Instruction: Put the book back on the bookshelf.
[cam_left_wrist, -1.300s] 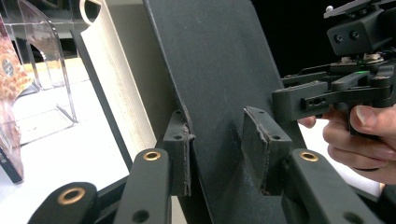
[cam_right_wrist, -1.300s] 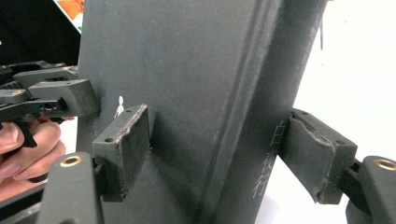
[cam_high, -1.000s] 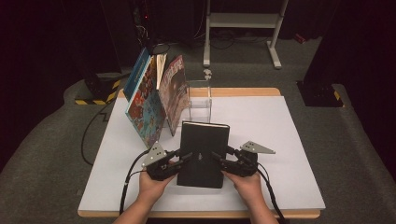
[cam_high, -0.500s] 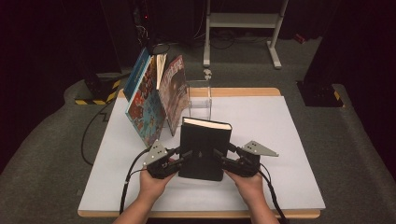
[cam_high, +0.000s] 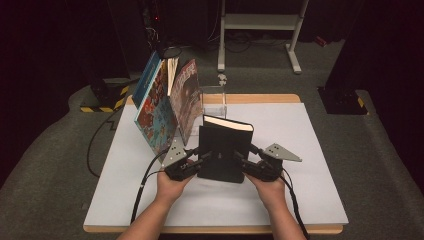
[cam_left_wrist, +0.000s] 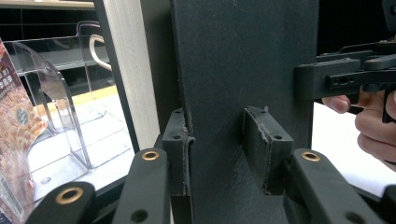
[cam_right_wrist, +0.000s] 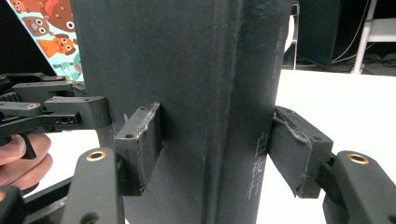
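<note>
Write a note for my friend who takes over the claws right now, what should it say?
Left claw: shut on the black book, at its page-edge side.
Right claw: shut on the book's spine side; its jaws have just been closing.
The book stands tilted up off the white table, near the clear stand and the leaning picture books.
Done: book gripped from both sides and raised.
Left: probably stand it in the clear stand beside the others.
</note>
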